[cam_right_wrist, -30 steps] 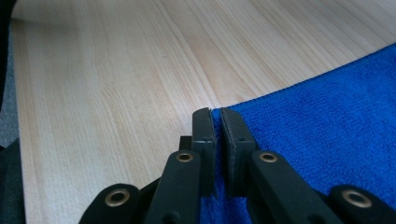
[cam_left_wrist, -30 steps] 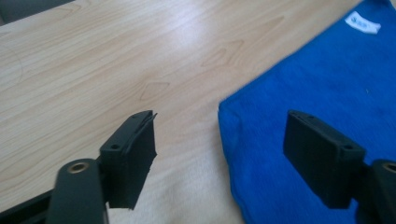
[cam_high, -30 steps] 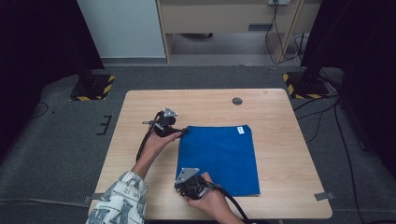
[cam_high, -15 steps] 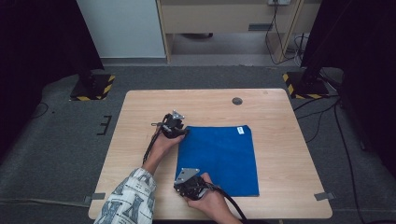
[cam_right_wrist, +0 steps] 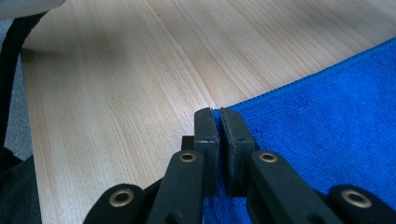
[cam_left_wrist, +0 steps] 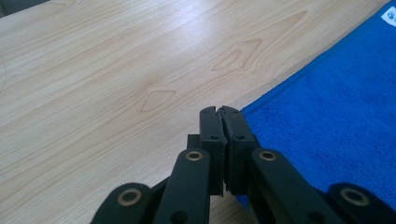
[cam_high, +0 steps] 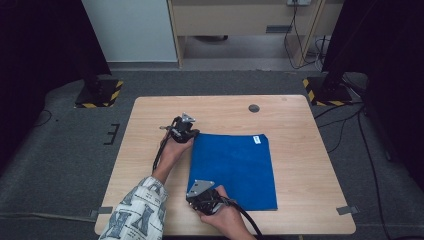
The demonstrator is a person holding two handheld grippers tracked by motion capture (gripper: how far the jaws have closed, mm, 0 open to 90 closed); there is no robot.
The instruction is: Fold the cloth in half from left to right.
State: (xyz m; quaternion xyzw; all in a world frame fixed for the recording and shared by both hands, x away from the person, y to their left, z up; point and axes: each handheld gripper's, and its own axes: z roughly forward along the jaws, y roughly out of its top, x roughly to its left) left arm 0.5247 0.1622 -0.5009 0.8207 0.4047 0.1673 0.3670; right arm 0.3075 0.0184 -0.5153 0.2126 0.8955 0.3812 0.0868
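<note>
Cloth: a blue cloth [cam_high: 234,170] is lying flat on the desk [cam_high: 300,150], its long axis running away from the person, with a small white tag [cam_high: 256,139] at the far corner well apart from both claws.

Left claw: the left claw [cam_high: 192,134] is sitting at the cloth's far left corner; its jaws have just been closing and, in the left gripper view, are pressing together on the corner's edge [cam_left_wrist: 243,114] (the blue is disappearing between and under them), so it is grasping the cloth.

Right claw: the right claw [cam_high: 196,192] is sitting at the near left corner, clenched on the cloth's hem [cam_right_wrist: 215,122], a thin strip of blue showing between its jaws.

Key relation: the whole cloth is spreading away from both claws toward the person's right, and the pinched edge is running straight from one claw to the other, along the long axis.

Nearer hand: each claw is holding its own corner, so neither is needing to reach.

Likely next move: probably lifting that left edge and carrying it over toward the right edge for a fold, both claws travelling together to keep the edge straight.
</note>
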